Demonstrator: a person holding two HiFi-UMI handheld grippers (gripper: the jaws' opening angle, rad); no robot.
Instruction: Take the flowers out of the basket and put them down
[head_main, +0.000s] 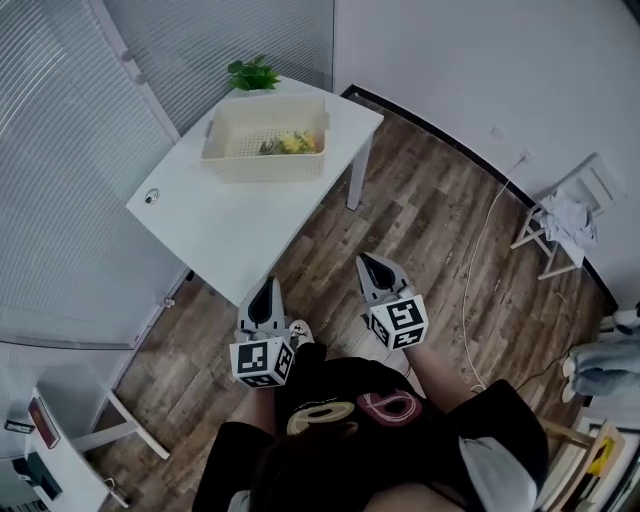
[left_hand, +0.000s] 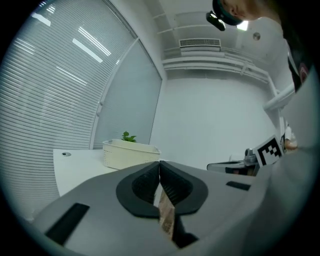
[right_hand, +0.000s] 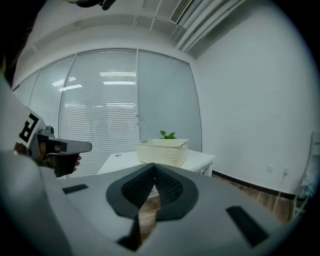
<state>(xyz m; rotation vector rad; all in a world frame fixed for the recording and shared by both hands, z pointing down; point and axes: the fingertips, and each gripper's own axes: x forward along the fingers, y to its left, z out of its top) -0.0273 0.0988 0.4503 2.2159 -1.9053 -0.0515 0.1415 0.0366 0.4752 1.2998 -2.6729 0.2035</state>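
A cream plastic basket (head_main: 266, 138) stands at the far end of a white table (head_main: 230, 215), with yellow and green flowers (head_main: 289, 144) lying inside it. The same basket (left_hand: 130, 153) shows ahead in the left gripper view, and the basket (right_hand: 163, 151) also in the right gripper view. My left gripper (head_main: 265, 290) hangs over the floor just off the table's near corner, jaws shut and empty. My right gripper (head_main: 368, 264) is beside it to the right, over the wooden floor, jaws also shut with nothing between them.
A green plant (head_main: 252, 73) stands behind the basket by the blinds. A round cable port (head_main: 151, 197) sits in the table's left edge. A white cable (head_main: 480, 250) runs over the floor at right, near a folding rack with cloth (head_main: 566, 222).
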